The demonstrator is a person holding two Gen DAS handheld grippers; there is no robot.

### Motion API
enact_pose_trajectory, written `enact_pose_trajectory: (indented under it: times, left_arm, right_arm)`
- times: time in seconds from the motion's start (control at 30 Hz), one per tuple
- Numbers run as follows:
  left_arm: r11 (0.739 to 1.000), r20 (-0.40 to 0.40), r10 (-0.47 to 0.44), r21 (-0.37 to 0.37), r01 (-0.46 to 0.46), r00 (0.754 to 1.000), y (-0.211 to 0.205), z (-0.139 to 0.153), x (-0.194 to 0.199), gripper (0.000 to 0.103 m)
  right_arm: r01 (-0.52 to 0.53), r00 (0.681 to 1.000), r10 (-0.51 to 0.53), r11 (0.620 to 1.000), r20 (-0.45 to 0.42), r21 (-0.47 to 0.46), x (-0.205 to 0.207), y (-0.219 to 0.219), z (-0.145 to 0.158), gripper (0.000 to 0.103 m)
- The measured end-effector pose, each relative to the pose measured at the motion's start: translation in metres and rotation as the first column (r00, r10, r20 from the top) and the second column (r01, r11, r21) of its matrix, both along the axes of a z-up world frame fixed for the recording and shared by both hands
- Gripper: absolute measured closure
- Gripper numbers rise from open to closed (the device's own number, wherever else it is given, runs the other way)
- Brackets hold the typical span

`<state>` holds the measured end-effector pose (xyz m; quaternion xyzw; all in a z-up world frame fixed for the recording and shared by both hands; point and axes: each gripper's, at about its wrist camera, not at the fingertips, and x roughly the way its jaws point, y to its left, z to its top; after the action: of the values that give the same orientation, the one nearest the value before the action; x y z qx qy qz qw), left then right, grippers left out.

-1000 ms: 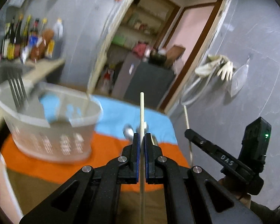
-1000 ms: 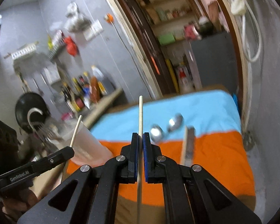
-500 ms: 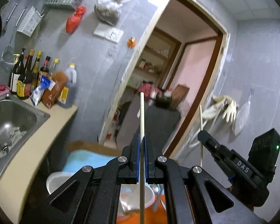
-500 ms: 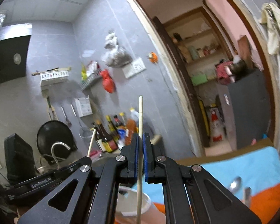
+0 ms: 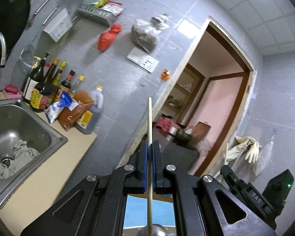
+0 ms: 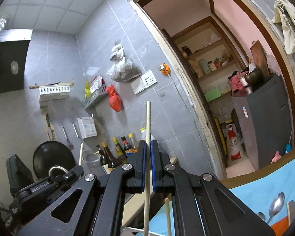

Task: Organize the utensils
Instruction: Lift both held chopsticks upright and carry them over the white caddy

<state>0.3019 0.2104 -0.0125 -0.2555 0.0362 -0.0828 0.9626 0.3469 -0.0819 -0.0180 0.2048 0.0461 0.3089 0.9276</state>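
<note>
Both black two-finger grippers are clamped on thin pale wooden chopsticks. From its own wrist camera, the left gripper (image 5: 149,145) has its blue-padded jaws pressed together on the left-hand chopstick (image 5: 149,125), which stands upright between them, its tip rising above the jaws and its lower end running down past the frame. Beyond it lie the steel sink (image 5: 19,125) with a crumpled grey rag (image 5: 19,153) in the basin, a cluster of dark sauce bottles (image 5: 45,86) on the beige counter (image 5: 55,169), a red plastic bag (image 5: 108,37) hanging on the grey tiled wall, and an open doorway (image 5: 216,102).

The right gripper (image 6: 147,147) likewise pinches the right-hand chopstick (image 6: 148,125) upright. To its left the other gripper's arm shows, with its stick tip poking up near a black round pan (image 6: 53,157). Low in this view a further wooden chopstick (image 6: 168,216) stands, its base hidden. At the lower right, two metal spoons (image 6: 275,204) and a flat wooden utensil (image 6: 291,210) lie on the blue and orange cloth (image 6: 265,181).
</note>
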Motion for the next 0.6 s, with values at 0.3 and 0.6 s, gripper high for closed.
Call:
enact_pose_trajectory:
  times: [0.3,0.6]
  left_arm:
    - [0.997,0.027,0.068,0.02,-0.069,0.997,-0.002,-0.034,-0.005,0.101]
    - [0.989,0.059,0.09,0.116,-0.097,0.994,-0.02,-0.046,-0.011,0.101]
  right_arm:
    - [0.004,0.999,-0.001,0.996,0.039,-0.087,-0.004,0.015,-0.026,0.1]
    - [0.013,0.999,-0.007,0.991,0.046,-0.137,-0.01,0.022,-0.039,0.1]
